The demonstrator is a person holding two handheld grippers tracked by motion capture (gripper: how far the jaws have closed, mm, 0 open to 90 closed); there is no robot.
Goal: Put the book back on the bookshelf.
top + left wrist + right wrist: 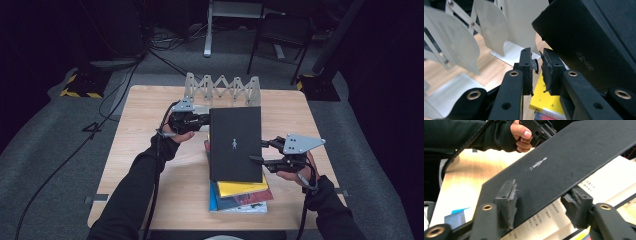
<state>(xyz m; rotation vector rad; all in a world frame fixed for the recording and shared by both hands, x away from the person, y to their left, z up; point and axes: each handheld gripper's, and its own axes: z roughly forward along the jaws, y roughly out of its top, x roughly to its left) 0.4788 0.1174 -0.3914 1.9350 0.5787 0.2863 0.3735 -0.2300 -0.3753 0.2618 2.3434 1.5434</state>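
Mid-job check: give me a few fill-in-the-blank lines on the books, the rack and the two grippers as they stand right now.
1. The black hardcover book bears a small pale ____ on its cover.
2. Directly under it in the stack lies a ____ book.
3. The white folding book rack stands at the table's ____ edge.
4. The black book's cover edge sits between the jaws of the ____ gripper, while the left gripper has its jaws nearly together with nothing visible between them.

Missing words: figure; yellow; far; right

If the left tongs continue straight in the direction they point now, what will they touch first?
Probably the white folding book rack standing just ahead of the left tongs; the black book lies to one side of that line. Depth is unclear.
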